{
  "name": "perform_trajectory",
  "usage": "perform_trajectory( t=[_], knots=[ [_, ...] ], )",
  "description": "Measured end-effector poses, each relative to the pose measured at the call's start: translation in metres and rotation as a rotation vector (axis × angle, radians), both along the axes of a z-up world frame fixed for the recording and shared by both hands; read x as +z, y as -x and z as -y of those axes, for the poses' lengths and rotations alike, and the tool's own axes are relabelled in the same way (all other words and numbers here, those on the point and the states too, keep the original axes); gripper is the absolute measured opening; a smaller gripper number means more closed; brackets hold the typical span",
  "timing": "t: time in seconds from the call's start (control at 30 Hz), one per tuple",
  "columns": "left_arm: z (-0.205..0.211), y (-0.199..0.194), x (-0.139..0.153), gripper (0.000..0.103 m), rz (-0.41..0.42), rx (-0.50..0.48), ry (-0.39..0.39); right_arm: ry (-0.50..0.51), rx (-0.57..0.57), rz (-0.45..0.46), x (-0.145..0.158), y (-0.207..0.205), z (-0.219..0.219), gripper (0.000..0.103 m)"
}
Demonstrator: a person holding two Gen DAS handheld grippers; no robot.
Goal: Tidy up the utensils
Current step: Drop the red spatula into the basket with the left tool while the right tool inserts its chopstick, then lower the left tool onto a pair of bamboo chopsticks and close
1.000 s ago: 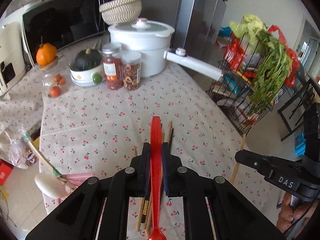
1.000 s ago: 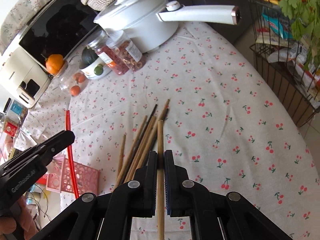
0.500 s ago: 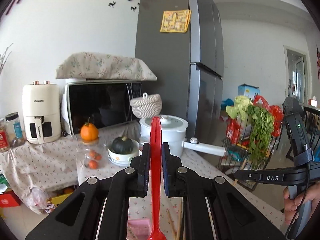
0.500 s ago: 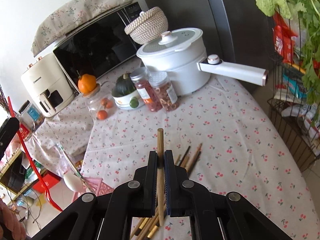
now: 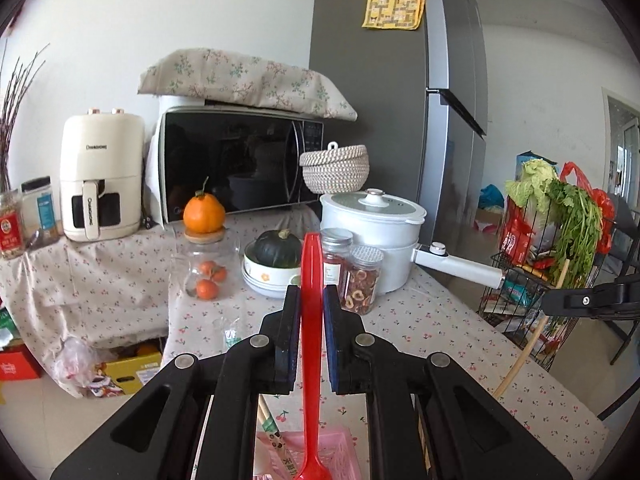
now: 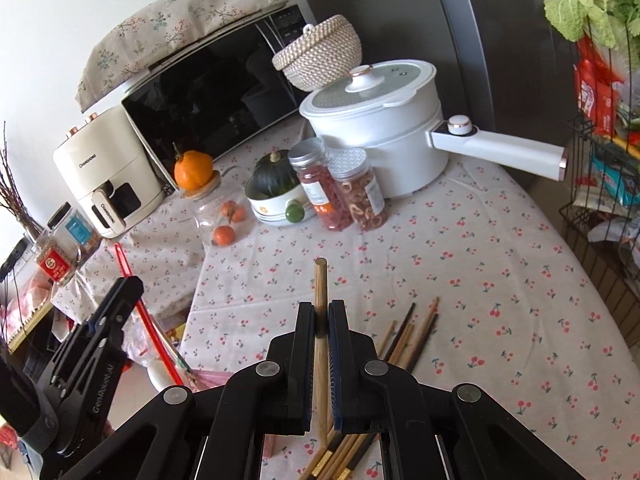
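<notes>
Your left gripper (image 5: 311,304) is clamped narrow on a red spoon (image 5: 311,352), handle pointing up toward the white pot (image 5: 372,236) and bowl end hanging over the pink basket (image 5: 344,454) beneath it. Your right gripper (image 6: 320,320) is pinched on a single wooden chopstick (image 6: 320,292), held above the cherry-print tablecloth (image 6: 460,280) well in front of the pot. Only the right view shows the loose chopsticks (image 6: 408,340) lying on the cloth beside that gripper; only the left view looks down into the basket. Compared with half a second ago, the left camera has tilted down, and the right gripper has dropped closer to the chopsticks.
</notes>
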State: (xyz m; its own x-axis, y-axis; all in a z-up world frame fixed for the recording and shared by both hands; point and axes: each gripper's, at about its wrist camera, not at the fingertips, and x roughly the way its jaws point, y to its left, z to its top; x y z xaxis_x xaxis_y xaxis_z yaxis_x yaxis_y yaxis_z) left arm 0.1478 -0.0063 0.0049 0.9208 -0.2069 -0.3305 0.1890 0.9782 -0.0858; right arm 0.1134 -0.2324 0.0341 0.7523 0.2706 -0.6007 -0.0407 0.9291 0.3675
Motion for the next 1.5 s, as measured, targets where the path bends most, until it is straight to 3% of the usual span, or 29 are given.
perform_trajectory(
  t=[0.17,0.3,0.4,0.57,0.7,0.97,1.2,1.37,1.5],
  knots=[
    [-0.006,-0.008,-0.011,0.016,-0.106,-0.006,0.016,-0.004,0.01,0.037,0.016,0.006,-0.004,0.005],
    [-0.017,0.005,-0.004,0.043,-0.155,0.025,0.051,-0.011,0.017,0.078,0.039,0.013,-0.005,0.005],
    [-0.027,0.014,0.007,0.051,-0.212,0.034,0.082,-0.043,0.03,0.128,0.058,0.018,-0.007,0.005],
    [-0.042,0.029,0.024,0.058,-0.306,0.076,0.043,-0.073,0.083,0.177,0.072,0.02,-0.023,0.005],
    [-0.054,0.046,0.021,0.068,-0.307,0.096,0.017,-0.08,0.118,0.179,0.071,0.014,-0.042,0.005],
    [-0.077,0.035,0.002,0.069,-0.433,0.107,0.045,0.055,0.133,0.125,0.05,-0.012,-0.086,0.005],
    [-0.084,0.03,-0.005,0.069,-0.474,0.1,0.035,0.11,0.161,0.031,0.017,-0.036,-0.118,0.006],
    [-0.091,0.03,-0.007,0.069,-0.497,0.087,0.056,0.029,0.181,0.023,0.011,-0.04,-0.12,0.011],
    [-0.092,0.03,-0.008,0.072,-0.517,0.074,0.077,-0.016,0.162,0.049,0.016,-0.034,-0.11,0.046]
  ],
)
